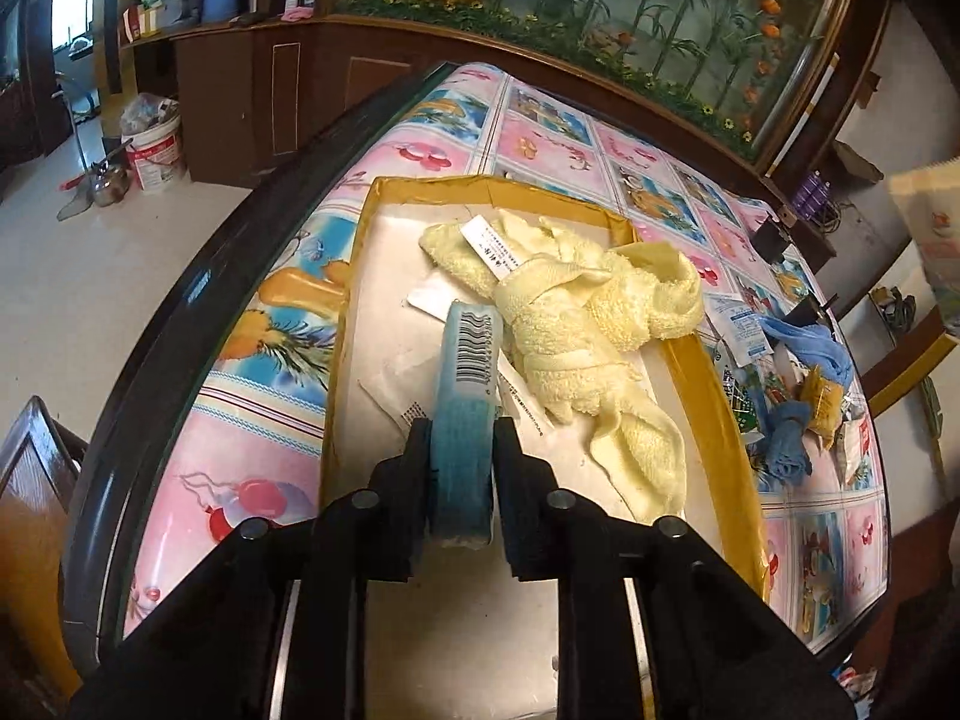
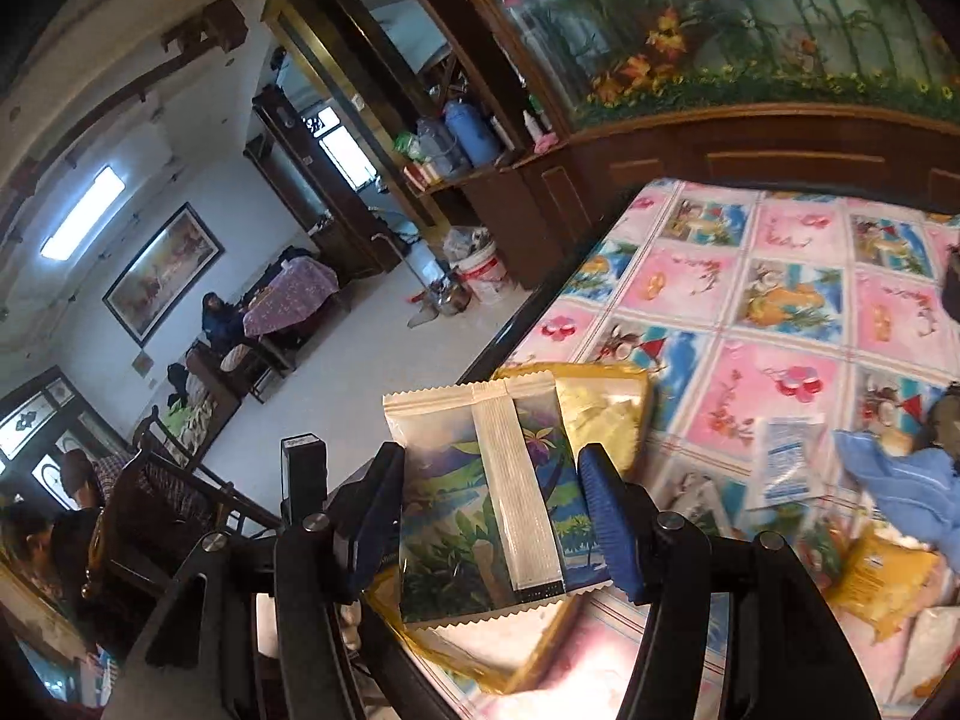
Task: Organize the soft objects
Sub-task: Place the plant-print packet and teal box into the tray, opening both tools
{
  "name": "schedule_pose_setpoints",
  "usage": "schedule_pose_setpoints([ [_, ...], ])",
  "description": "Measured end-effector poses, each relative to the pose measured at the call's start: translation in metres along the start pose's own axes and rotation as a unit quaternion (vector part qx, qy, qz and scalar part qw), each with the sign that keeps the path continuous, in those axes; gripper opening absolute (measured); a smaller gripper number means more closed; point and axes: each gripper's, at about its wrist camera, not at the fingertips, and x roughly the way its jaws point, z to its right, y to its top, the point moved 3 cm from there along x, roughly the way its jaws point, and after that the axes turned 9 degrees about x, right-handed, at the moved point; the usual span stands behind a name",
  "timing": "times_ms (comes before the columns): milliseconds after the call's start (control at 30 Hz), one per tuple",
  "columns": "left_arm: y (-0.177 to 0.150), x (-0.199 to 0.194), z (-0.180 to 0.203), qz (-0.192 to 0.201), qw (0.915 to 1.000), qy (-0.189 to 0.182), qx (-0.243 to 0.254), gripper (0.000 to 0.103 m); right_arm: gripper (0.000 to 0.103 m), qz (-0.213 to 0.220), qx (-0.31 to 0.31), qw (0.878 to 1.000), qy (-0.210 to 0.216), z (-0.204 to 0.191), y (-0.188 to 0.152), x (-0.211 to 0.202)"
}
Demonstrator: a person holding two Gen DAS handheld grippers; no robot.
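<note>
While the left gripper (image 1: 462, 438) pinches a flat blue packet (image 1: 465, 414) edge-on between its two black fingers, the packet's barcoded end juts forward past the fingertips, over the pale floor of a shallow yellow-walled cardboard box (image 1: 714, 420). Just ahead of those fingertips and slightly to their right, a pale yellow towel (image 1: 576, 324) lies crumpled inside the box with a white printed tag at its far end; white paper slips lie on the box floor under and beside the packet. Farther right, outside the box wall, blue cloths (image 1: 789, 438) and small sachets sit scattered on the patterned tablecloth (image 1: 540, 144). From the right wrist view, the right gripper (image 2: 492, 516) holds a flat sachet (image 2: 486, 498) printed with a palm-tree scene, white back seam facing the camera, its side edges pressed between the blue-padded fingers. Directly beyond that sachet the box's yellow edge (image 2: 606, 408) shows, somewhat blurred. To the right of these fingers lie a small white-and-blue sachet (image 2: 789, 462), a blue cloth (image 2: 906, 492) and a yellow packet (image 2: 885, 585) on the tablecloth. Off to the left, well apart, people sit in the room.
</note>
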Motion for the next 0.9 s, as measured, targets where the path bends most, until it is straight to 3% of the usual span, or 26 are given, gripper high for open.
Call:
schedule_pose_setpoints([
  [33, -0.002, -0.001, -0.002, -0.001, 1.0, -0.005, -0.008, 0.033, 0.061, -0.018, 0.008, 1.0, 0.0, -0.002, 0.004, 0.023],
  [67, -0.004, -0.002, -0.004, 0.0, 0.9998, -0.009, -0.017, 0.048, 0.061, -0.033, 0.015, 0.999, 0.0, -0.003, 0.007, 0.045],
  [167, -0.01, -0.015, -0.004, 0.02, 0.9987, -0.038, -0.026, 0.05, 0.061, -0.075, 0.038, 0.996, -0.002, -0.003, 0.011, 0.11],
  [300, -0.018, -0.035, -0.006, 0.045, 0.9964, -0.063, -0.034, 0.062, 0.061, -0.103, 0.036, 0.994, -0.015, -0.008, 0.017, 0.179],
  [500, -0.022, -0.048, -0.014, 0.062, 0.9923, -0.093, -0.053, 0.064, 0.065, -0.095, -0.021, 0.989, -0.108, -0.012, 0.013, 0.238],
  [700, -0.024, -0.053, -0.008, 0.074, 0.9909, -0.101, -0.049, 0.064, 0.066, -0.059, -0.002, 0.995, -0.081, -0.006, 0.022, 0.203],
  [900, -0.027, -0.066, 0.008, 0.084, 0.9889, -0.115, -0.043, 0.065, 0.075, 0.002, 0.007, 0.998, -0.065, 0.023, 0.017, 0.092],
])
